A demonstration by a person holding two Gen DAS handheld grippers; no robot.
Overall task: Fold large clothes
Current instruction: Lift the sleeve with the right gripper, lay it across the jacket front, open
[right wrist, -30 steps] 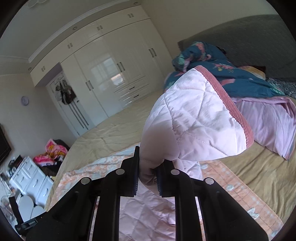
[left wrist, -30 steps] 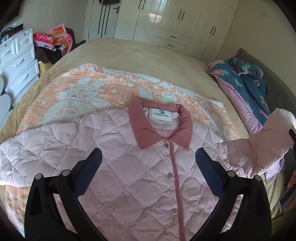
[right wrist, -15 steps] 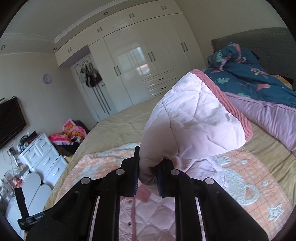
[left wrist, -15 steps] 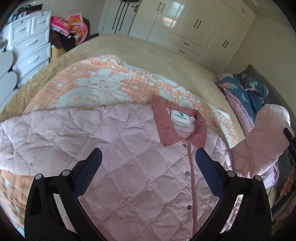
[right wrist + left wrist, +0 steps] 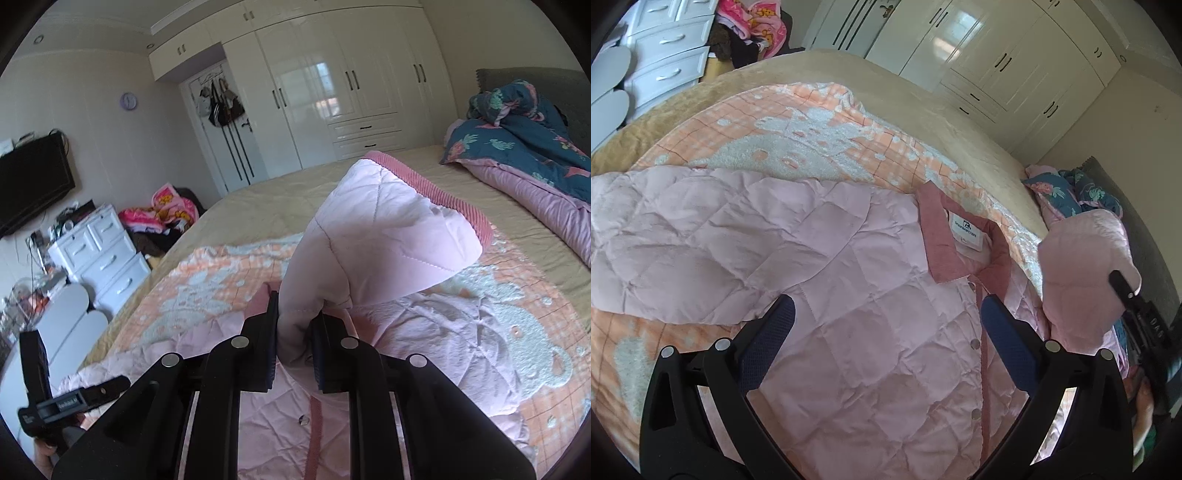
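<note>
A pink quilted jacket (image 5: 849,332) with a darker pink collar (image 5: 942,243) lies buttoned, front up, on the bed. My left gripper (image 5: 886,328) is open and empty, hovering over the jacket's chest, left of the button placket. My right gripper (image 5: 293,339) is shut on the jacket's right sleeve (image 5: 380,236) and holds it lifted above the jacket body (image 5: 424,332); the ribbed cuff (image 5: 436,192) points up. The raised sleeve (image 5: 1086,273) also shows in the left wrist view. The other sleeve (image 5: 683,236) lies spread out to the left.
An orange and white blanket (image 5: 798,136) lies under the jacket on a beige bed (image 5: 923,107). A blue floral and purple duvet (image 5: 524,155) is heaped near the headboard. White drawers (image 5: 103,251) and a clothes pile (image 5: 162,214) stand beside the bed. White wardrobes (image 5: 332,103) line the far wall.
My right gripper has carried the lifted sleeve inward, over the jacket body. My left gripper has shifted left over the chest and stayed open.
</note>
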